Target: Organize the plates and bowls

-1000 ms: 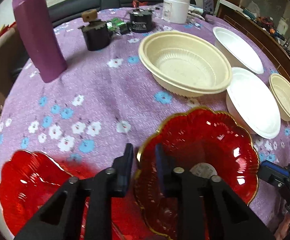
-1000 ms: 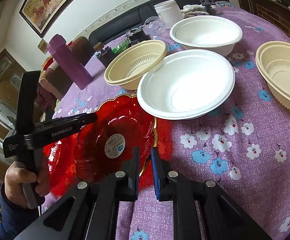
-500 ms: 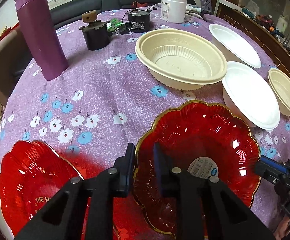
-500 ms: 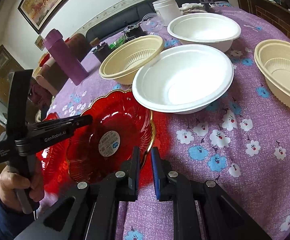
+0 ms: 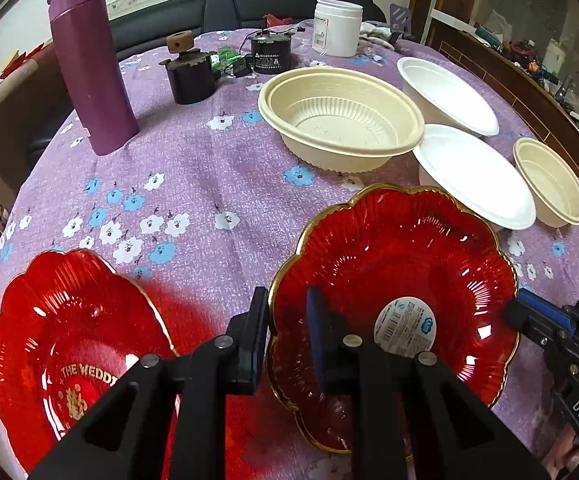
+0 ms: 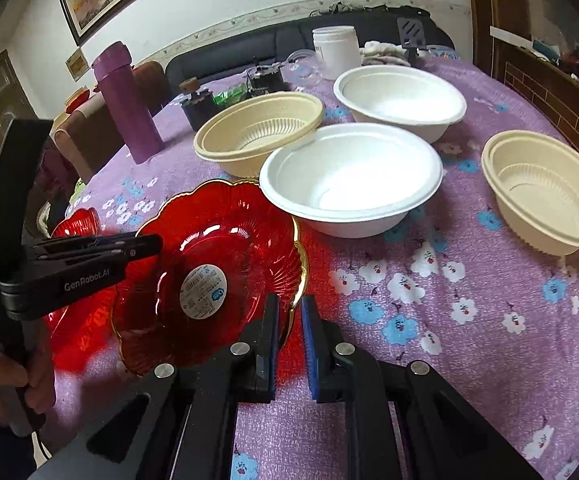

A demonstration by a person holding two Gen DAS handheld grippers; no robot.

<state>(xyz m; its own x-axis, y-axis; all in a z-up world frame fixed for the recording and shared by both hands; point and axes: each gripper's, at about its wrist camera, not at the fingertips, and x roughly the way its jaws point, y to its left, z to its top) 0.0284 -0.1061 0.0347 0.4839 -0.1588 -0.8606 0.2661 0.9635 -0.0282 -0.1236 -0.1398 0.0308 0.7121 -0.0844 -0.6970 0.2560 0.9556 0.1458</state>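
A red gold-rimmed plate (image 5: 393, 264) with a round sticker is held off the table by both grippers. My left gripper (image 5: 287, 336) is shut on its near-left rim; it also shows in the right wrist view (image 6: 145, 246). My right gripper (image 6: 289, 328) is shut on the plate's (image 6: 217, 248) opposite rim and shows in the left wrist view (image 5: 517, 316). A second red plate (image 5: 69, 344) lies on the table at the lower left, also seen in the right wrist view (image 6: 77, 320). Two cream bowls (image 5: 341, 120) (image 5: 549, 180) and two white bowls (image 5: 473, 176) (image 5: 445, 96) stand beyond.
On the purple flowered tablecloth (image 5: 193, 184) stand a tall purple flask (image 5: 89, 60), a dark jar with a wooden knob (image 5: 189, 72), a black jar (image 5: 269, 54) and a white tub (image 5: 337, 26). A sofa and wooden furniture lie behind.
Both grippers have carried the stickered red plate up and toward the left, nearer the second red plate, which shows more fully now. Both grips are unchanged.
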